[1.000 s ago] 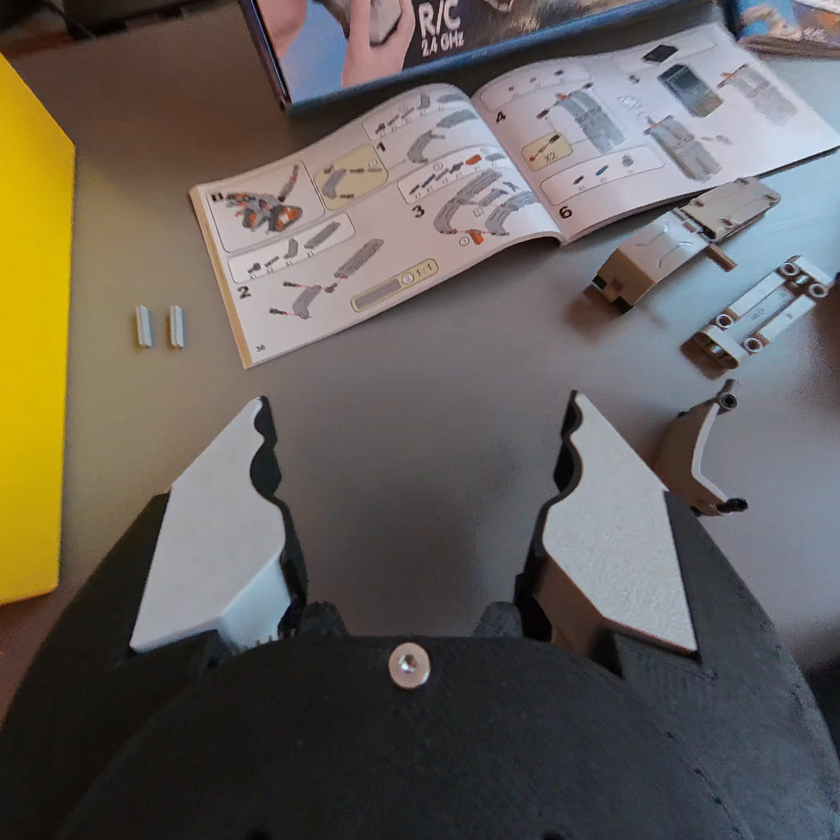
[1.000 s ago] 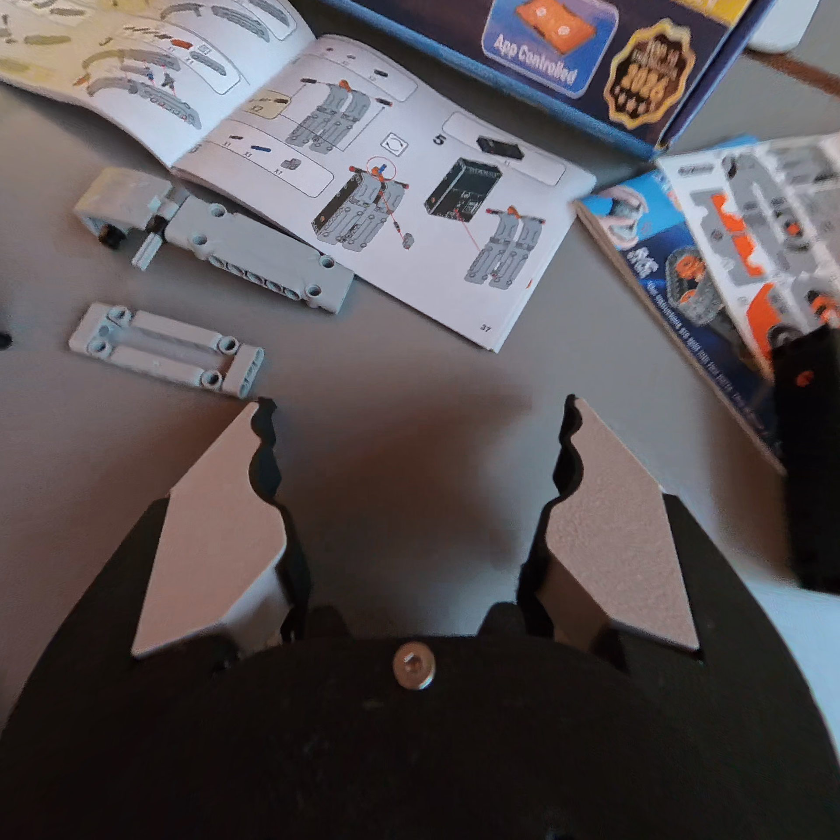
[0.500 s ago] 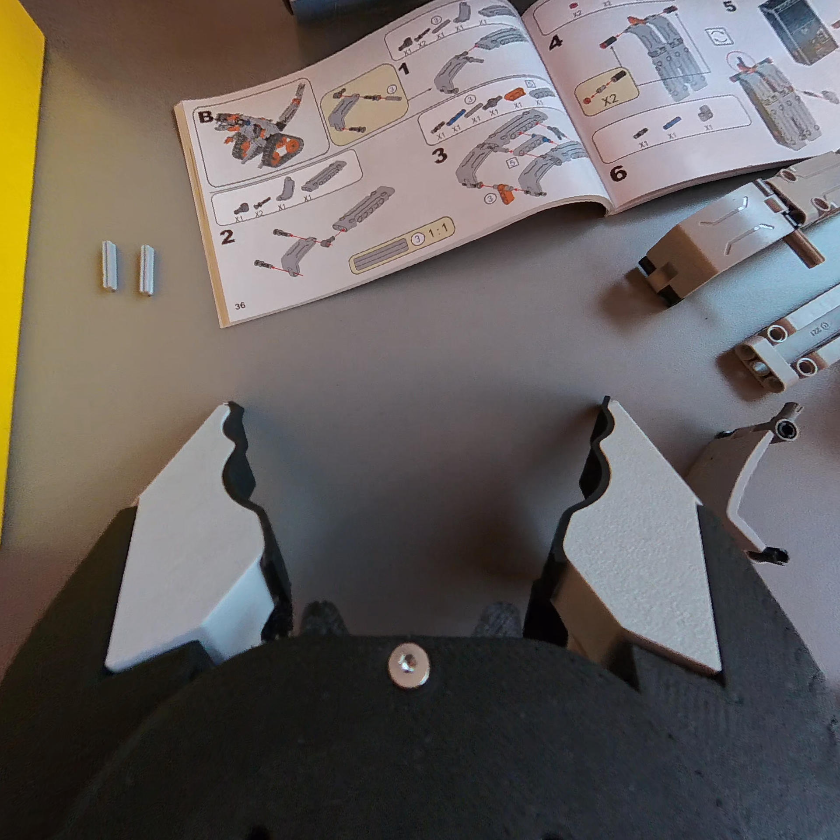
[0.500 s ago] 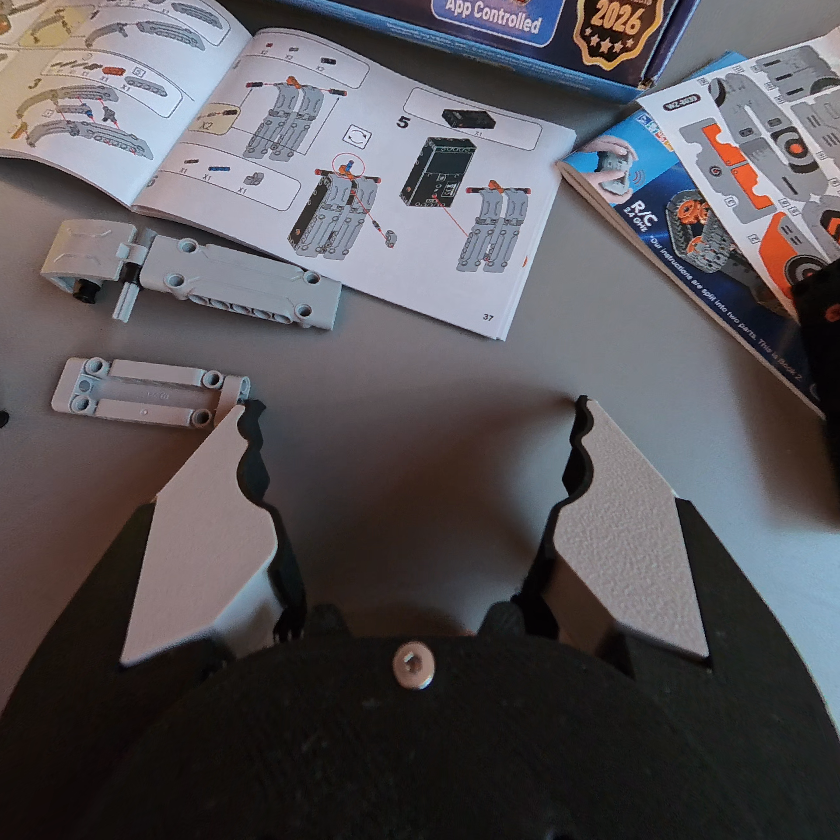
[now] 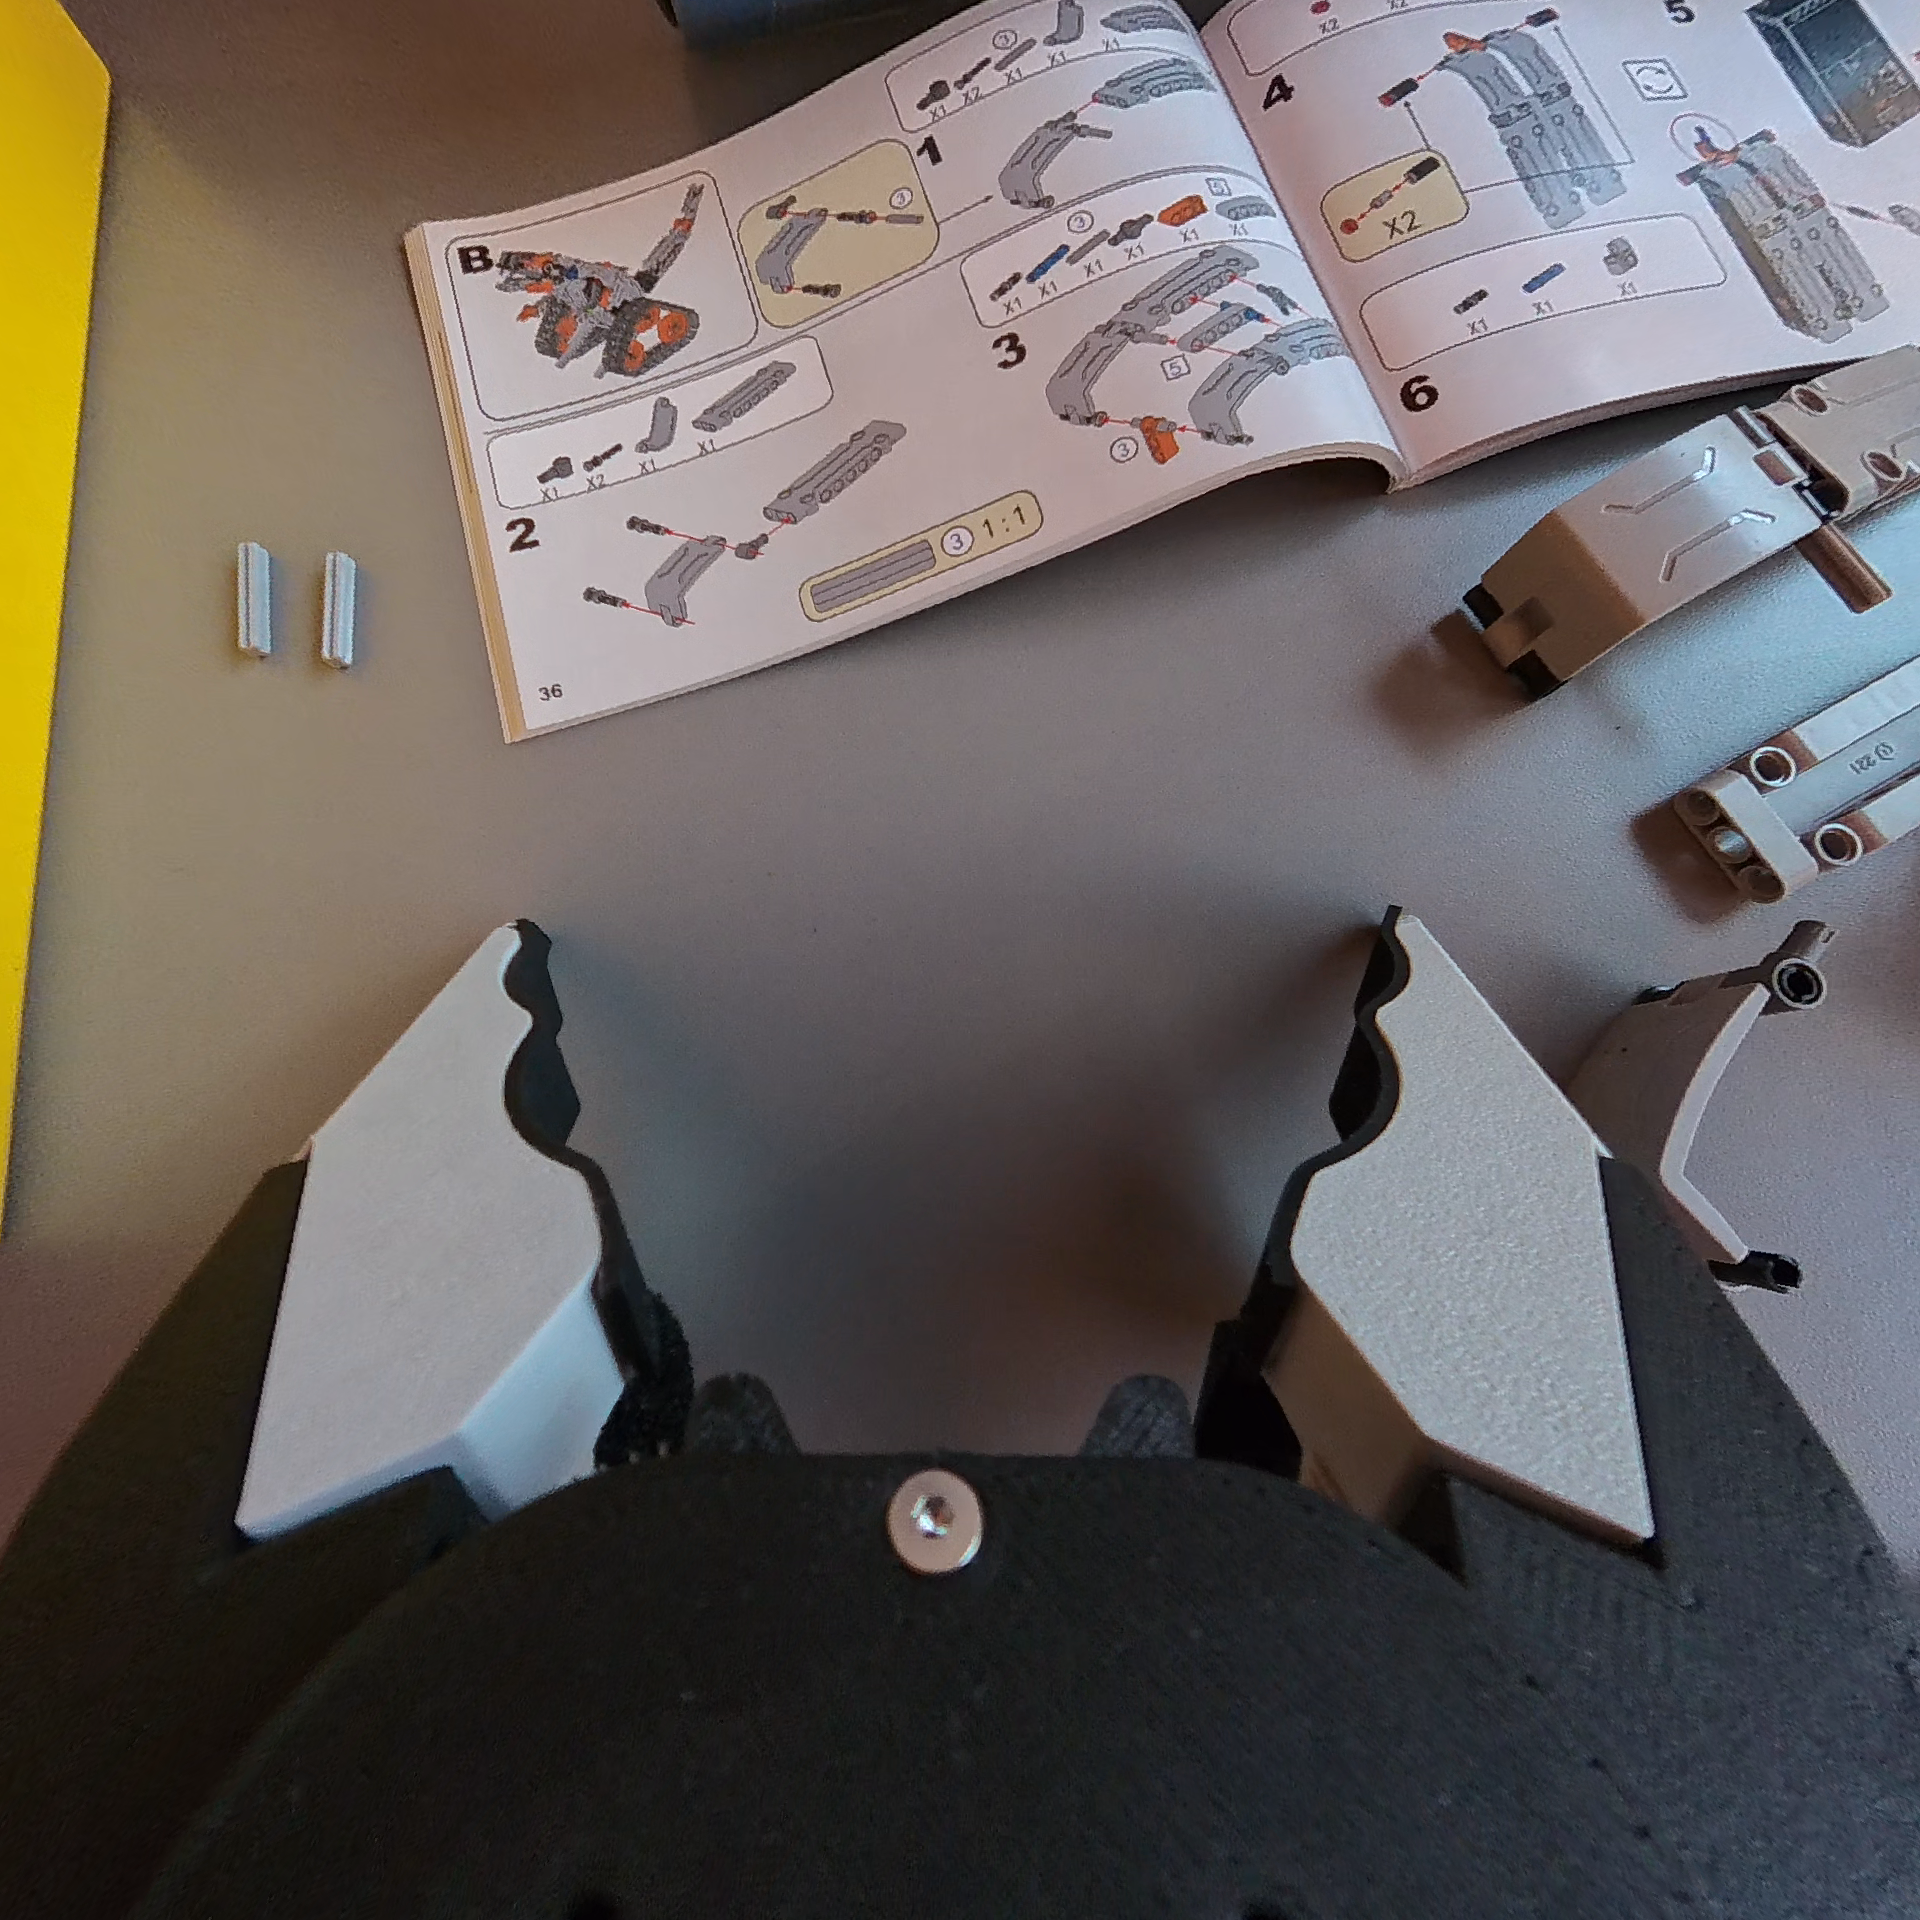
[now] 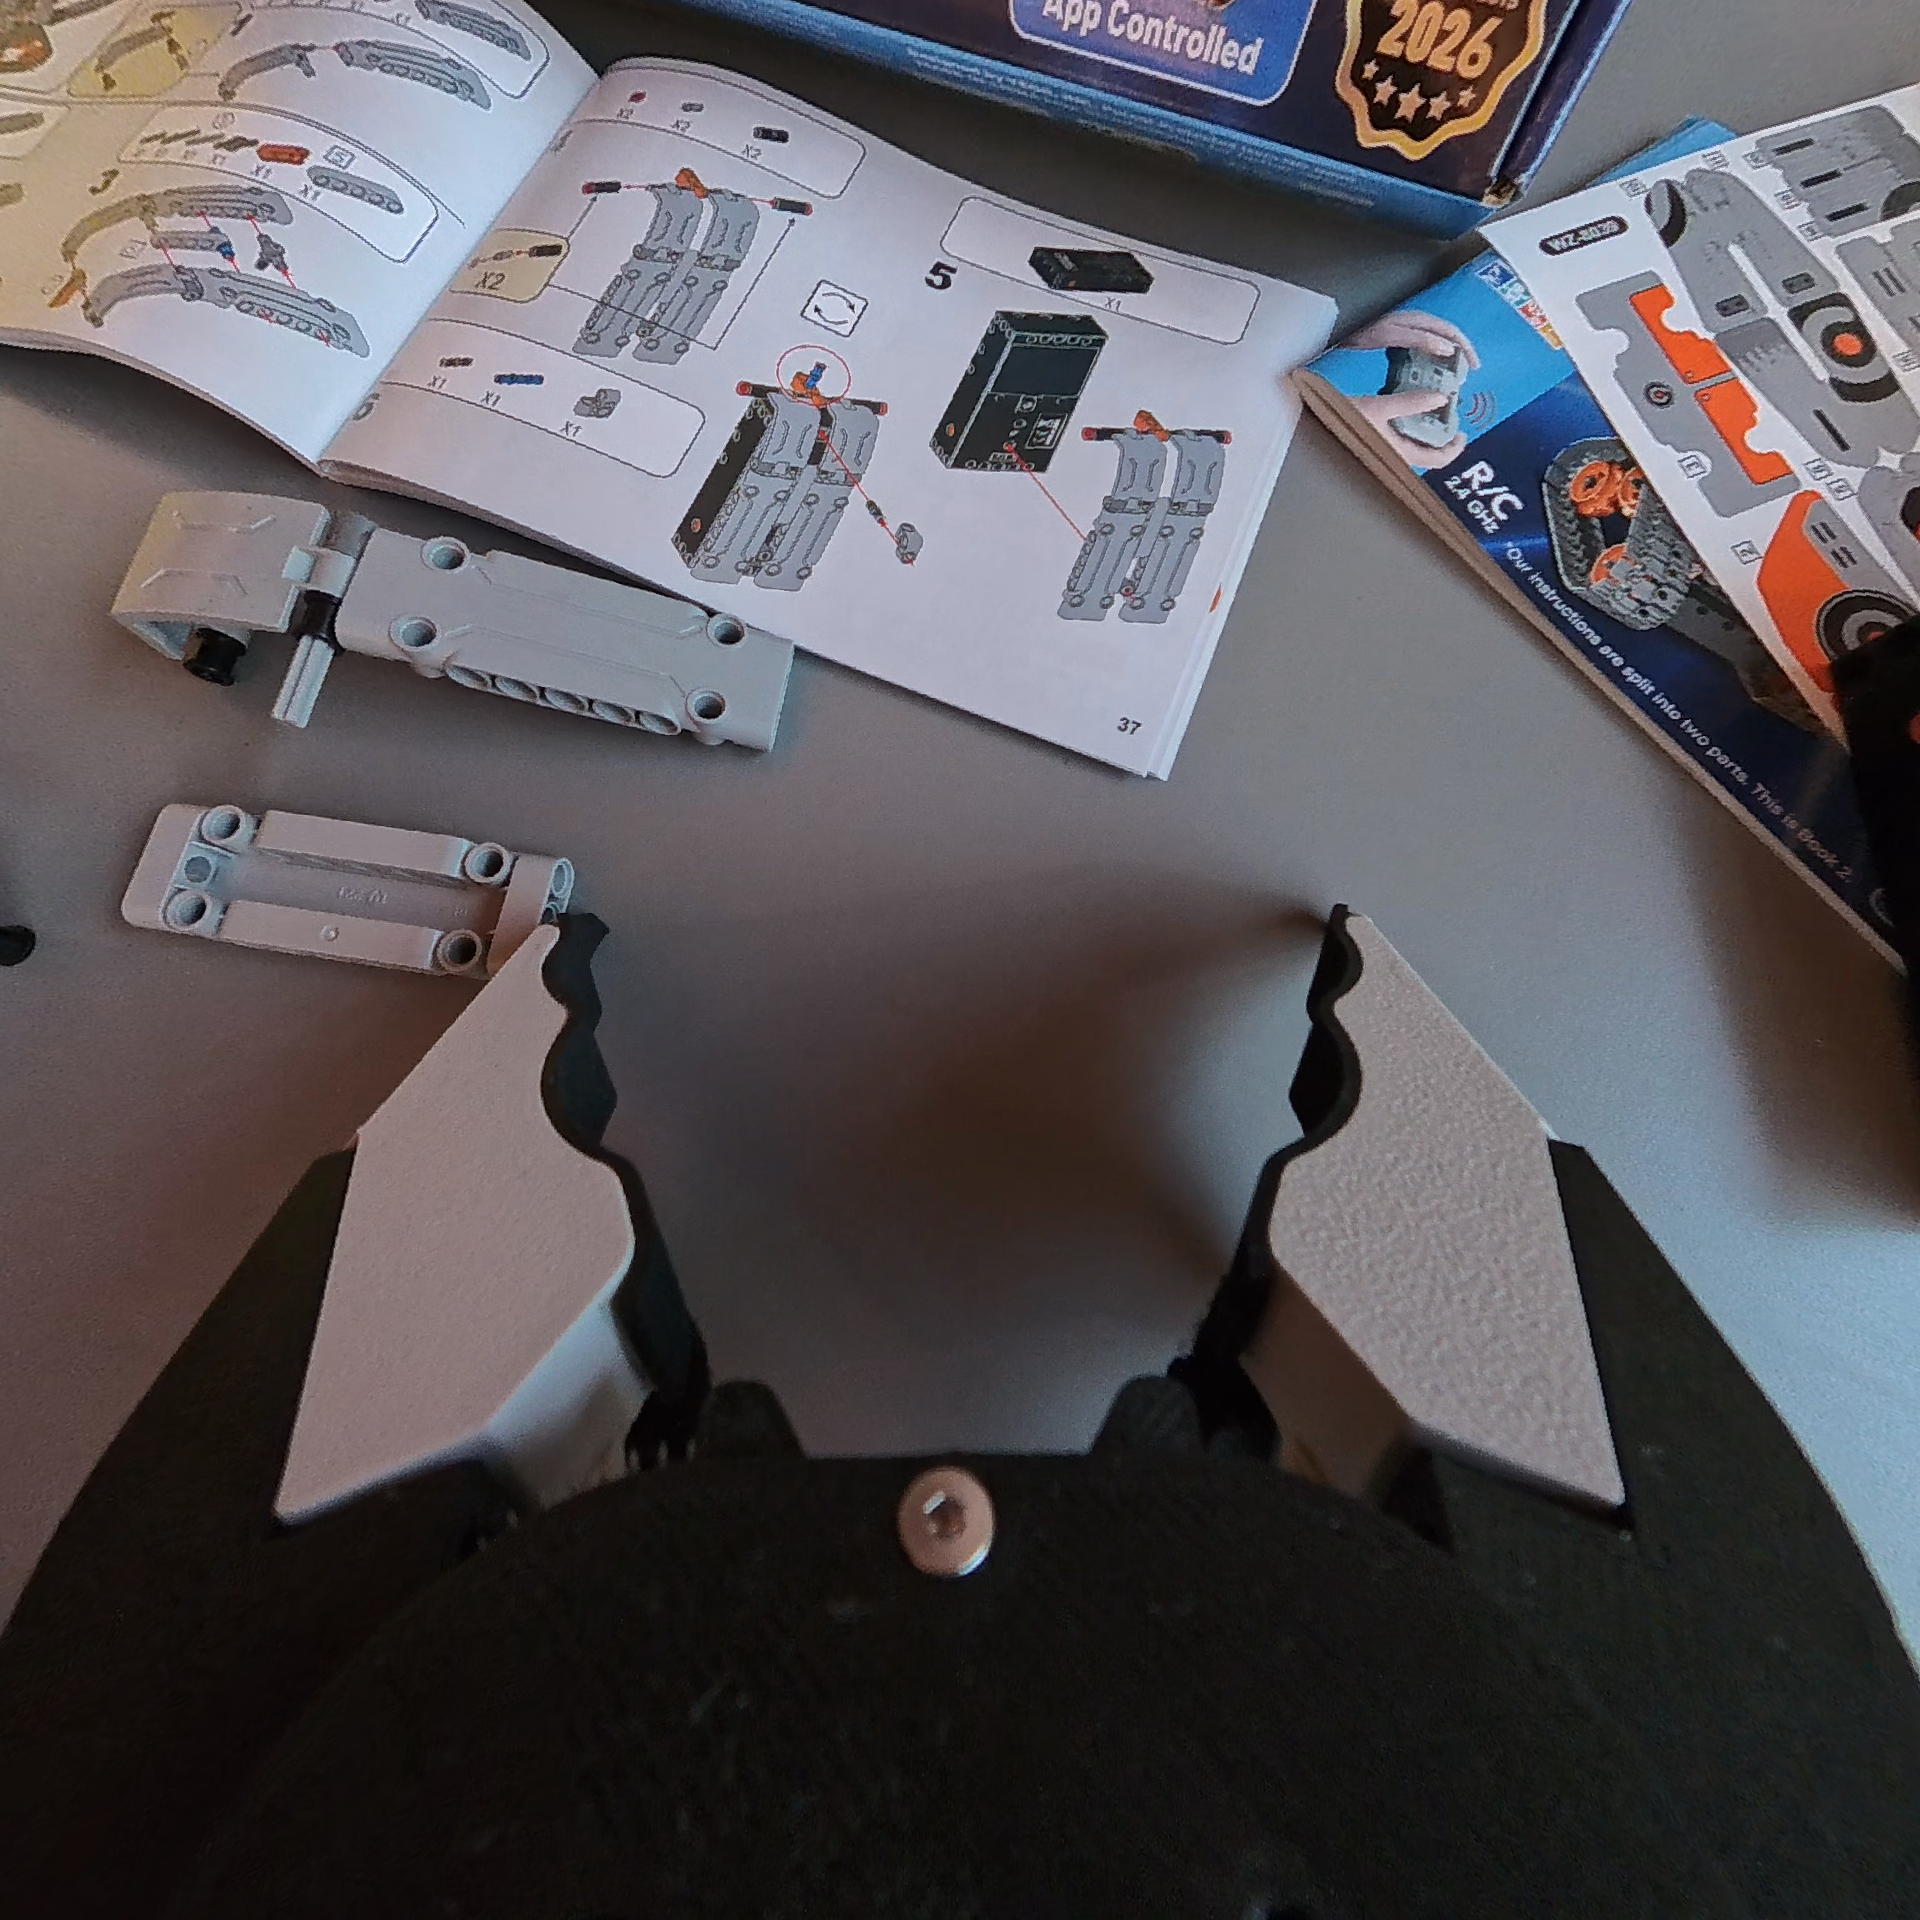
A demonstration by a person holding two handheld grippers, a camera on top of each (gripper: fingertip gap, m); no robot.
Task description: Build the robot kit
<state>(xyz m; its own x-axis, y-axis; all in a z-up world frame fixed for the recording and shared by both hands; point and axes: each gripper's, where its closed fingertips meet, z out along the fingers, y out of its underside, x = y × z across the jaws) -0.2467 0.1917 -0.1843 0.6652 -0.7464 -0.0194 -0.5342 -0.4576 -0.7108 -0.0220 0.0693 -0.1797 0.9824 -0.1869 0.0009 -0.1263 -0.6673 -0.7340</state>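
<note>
My left gripper (image 5: pixel 961 925) is open and empty over the bare grey table (image 5: pixel 935 831). A curved grey panel piece (image 5: pixel 1694 1101) lies just right of its right finger. Two small grey axle pieces (image 5: pixel 296 603) lie far left. My right gripper (image 6: pixel 961 920) is open and empty over the table. A flat grey frame piece (image 6: pixel 343 894) lies by its left fingertip. A long grey assembled beam (image 6: pixel 468 618) lies beyond it, also in the left wrist view (image 5: pixel 1662 540). An open instruction booklet (image 5: pixel 935 312) lies ahead, also in the right wrist view (image 6: pixel 831 364).
A yellow box (image 5: pixel 42 520) stands along the left edge. A blue product box (image 6: pixel 1195 73) stands at the back. A second booklet and a sticker sheet (image 6: pixel 1714 416) lie at the right, with a black object (image 6: pixel 1881 686) at the right edge.
Both grippers have moved forward and lower toward the table, so the booklet and grey pieces look larger. Both sets of jaws have opened a little wider.
</note>
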